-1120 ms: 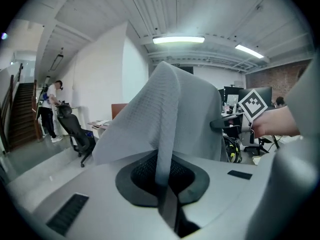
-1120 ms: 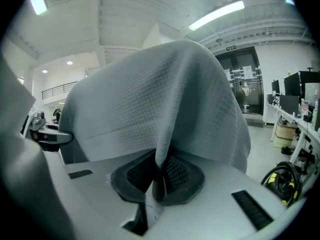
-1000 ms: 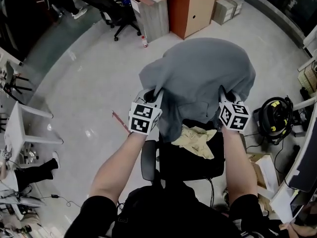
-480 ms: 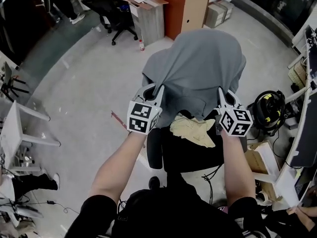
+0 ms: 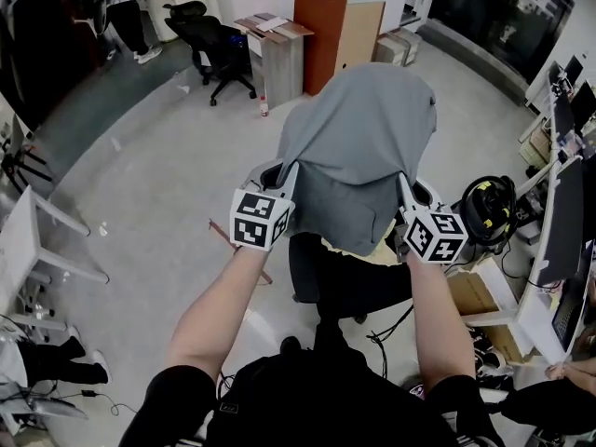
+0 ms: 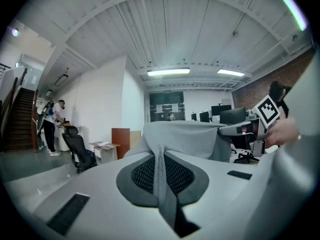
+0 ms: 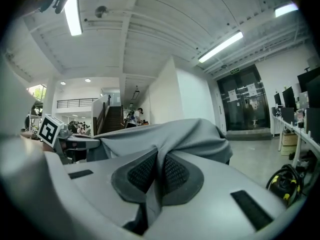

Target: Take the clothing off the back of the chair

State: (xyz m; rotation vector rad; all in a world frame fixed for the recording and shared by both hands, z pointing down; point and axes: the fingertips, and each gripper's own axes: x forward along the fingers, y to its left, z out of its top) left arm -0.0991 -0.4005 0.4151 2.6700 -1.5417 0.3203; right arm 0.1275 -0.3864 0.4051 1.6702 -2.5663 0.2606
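Note:
A grey garment hangs lifted in front of me, stretched between both grippers and draped over something hidden beneath it. My left gripper is shut on its left edge; the cloth runs pinched between the dark pads. My right gripper is shut on the right edge, with a fold of the grey garment squeezed between its pads. Below the garment the black chair shows its seat. A strip of yellowish cloth peeks out under the garment's lower right hem.
A second black office chair and a grey cabinet stand at the back, beside an orange-brown panel. A yellow-and-black helmet lies at the right near desks with monitors. White tables stand at the left. A person stands far off.
Both grippers have risen and drawn back with the grey garment, lifting it higher. The yellowish cloth on the seat is now mostly covered by the hanging garment.

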